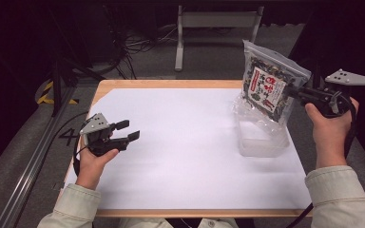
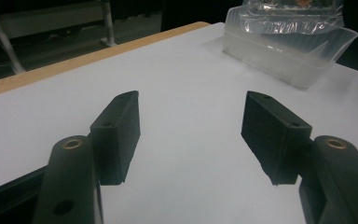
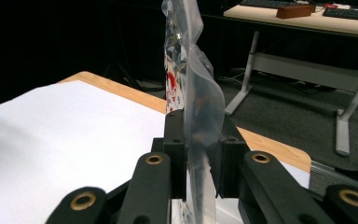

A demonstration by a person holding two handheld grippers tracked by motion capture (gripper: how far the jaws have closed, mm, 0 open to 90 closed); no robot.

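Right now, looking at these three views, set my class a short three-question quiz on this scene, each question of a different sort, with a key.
1. True or false: the left gripper is clamped on something.
2. What does the right gripper hold? A) a cup B) a printed snack bag C) a pen
3. Fill in: below the bag stands a clear plastic ____ on the white sheet.

Key: 1. False, its jaws stand apart over the sheet. 2. B, pinched at the bag's edge. 3. Container.
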